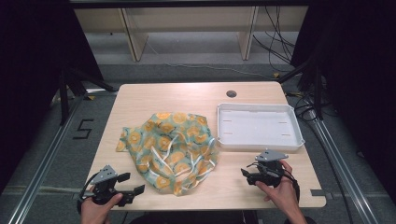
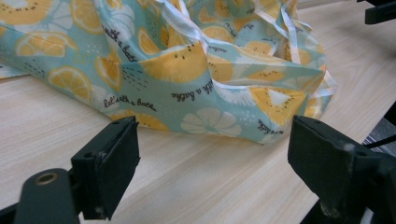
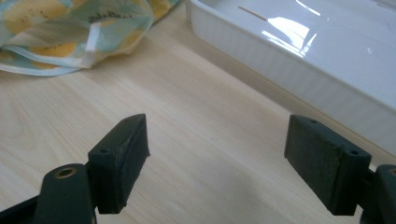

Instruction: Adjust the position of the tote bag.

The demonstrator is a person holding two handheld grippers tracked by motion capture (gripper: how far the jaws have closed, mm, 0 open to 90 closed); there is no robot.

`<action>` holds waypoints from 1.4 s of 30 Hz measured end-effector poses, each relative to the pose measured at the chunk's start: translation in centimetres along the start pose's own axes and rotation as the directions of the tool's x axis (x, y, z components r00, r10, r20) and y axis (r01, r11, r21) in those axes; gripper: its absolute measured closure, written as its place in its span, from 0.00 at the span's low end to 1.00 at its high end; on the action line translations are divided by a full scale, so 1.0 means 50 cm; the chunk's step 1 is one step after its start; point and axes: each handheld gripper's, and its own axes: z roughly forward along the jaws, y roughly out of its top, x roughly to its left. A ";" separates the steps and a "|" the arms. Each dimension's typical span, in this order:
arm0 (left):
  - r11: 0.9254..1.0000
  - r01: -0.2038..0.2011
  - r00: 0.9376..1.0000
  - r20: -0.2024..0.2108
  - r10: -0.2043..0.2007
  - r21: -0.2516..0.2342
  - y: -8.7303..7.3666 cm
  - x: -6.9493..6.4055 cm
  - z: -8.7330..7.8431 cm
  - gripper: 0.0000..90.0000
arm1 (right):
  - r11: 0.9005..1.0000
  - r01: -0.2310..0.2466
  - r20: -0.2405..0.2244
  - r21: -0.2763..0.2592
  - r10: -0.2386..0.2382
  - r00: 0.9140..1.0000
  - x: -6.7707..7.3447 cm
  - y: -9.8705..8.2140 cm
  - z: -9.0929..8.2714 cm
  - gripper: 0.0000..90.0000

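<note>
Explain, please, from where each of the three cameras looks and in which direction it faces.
High view: above the person's side, facing forward and down on the table; both hands show, with the left gripper and right gripper.
Left gripper view: rides on the left gripper, facing the crumpled fruit-print cloth between its open jaws.
Right gripper view: rides on the right gripper, facing bare tabletop and the white tray.
Shared: all three show the cloth.

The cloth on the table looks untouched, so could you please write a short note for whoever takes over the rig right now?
Left hand-held gripper: open, holding nothing, near the table's front edge, just short of the cloth.
Right hand-held gripper: open, holding nothing, in front of the tray.
Cloth: crumpled mid-table, left of the white tray.
Done: nothing yet.
Left: probably grasp the cloth.
</note>
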 end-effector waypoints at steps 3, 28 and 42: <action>1.000 0.016 1.000 -0.007 -0.016 -0.017 0.008 -0.002 0.002 0.18 | 1.000 0.002 -0.010 -0.015 -0.002 1.000 0.003 0.006 0.000 0.25; 0.999 -0.037 0.996 -0.075 0.040 0.035 0.059 0.010 0.086 0.29 | 0.984 0.116 -0.129 -0.136 -0.134 0.983 0.103 0.208 0.104 0.28; 0.971 -0.219 0.963 -0.142 0.231 0.095 0.050 0.060 0.052 0.95 | 0.940 0.335 -0.149 -0.072 -0.342 0.928 0.147 0.190 0.124 0.94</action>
